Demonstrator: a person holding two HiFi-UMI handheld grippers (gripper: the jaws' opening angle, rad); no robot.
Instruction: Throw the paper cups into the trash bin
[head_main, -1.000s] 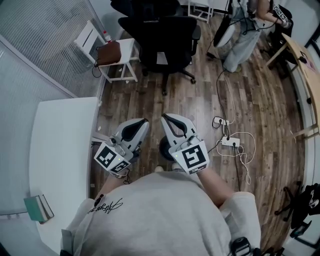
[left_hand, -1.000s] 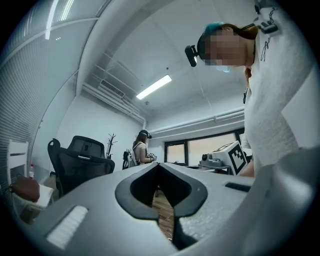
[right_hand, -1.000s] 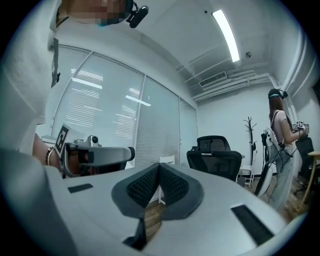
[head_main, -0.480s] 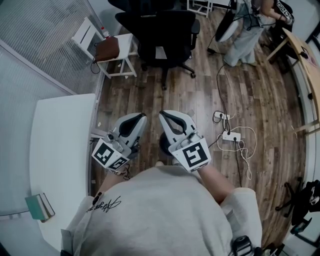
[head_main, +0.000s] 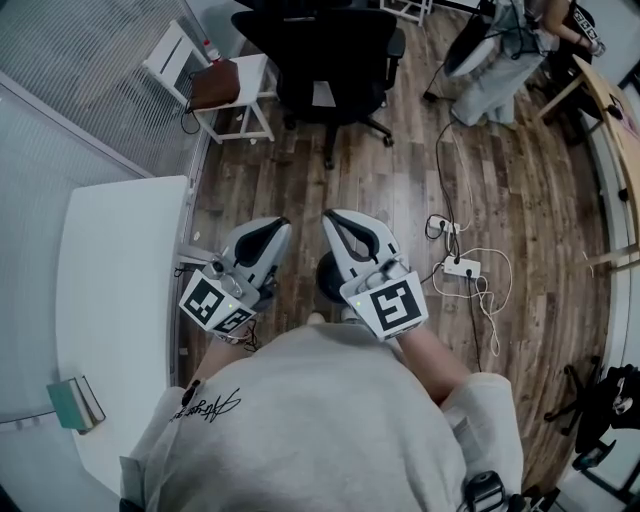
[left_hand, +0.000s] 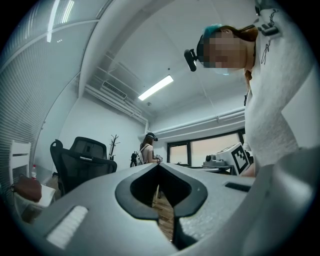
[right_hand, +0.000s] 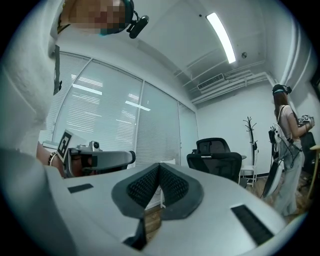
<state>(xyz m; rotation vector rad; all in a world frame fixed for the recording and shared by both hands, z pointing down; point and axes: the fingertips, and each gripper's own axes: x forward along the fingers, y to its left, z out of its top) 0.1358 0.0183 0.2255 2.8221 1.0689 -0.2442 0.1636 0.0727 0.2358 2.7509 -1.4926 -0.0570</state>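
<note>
No paper cup and no trash bin shows in any view. In the head view both grippers hang side by side in front of the person's chest, over the wooden floor. My left gripper (head_main: 273, 227) is shut with nothing between its jaws. My right gripper (head_main: 334, 217) is shut and empty too. The left gripper view shows the left gripper (left_hand: 159, 165) with its jaws meeting at the tip. The right gripper view shows the same for the right gripper (right_hand: 160, 165), its ribbed pads together. A dark round shape (head_main: 327, 283) lies on the floor under the right gripper; I cannot tell what it is.
A white table (head_main: 120, 260) stands at the left with a book (head_main: 75, 402) on it. Ahead are a black office chair (head_main: 335, 60) and a white stool bearing a brown bag (head_main: 215, 85). A power strip (head_main: 462, 267) with cables lies at the right. Another person (head_main: 490, 60) stands at the far right.
The head view has shifted slightly, so the room sits a little higher in the frame. Both grippers stay shut and close together in about the same place.
</note>
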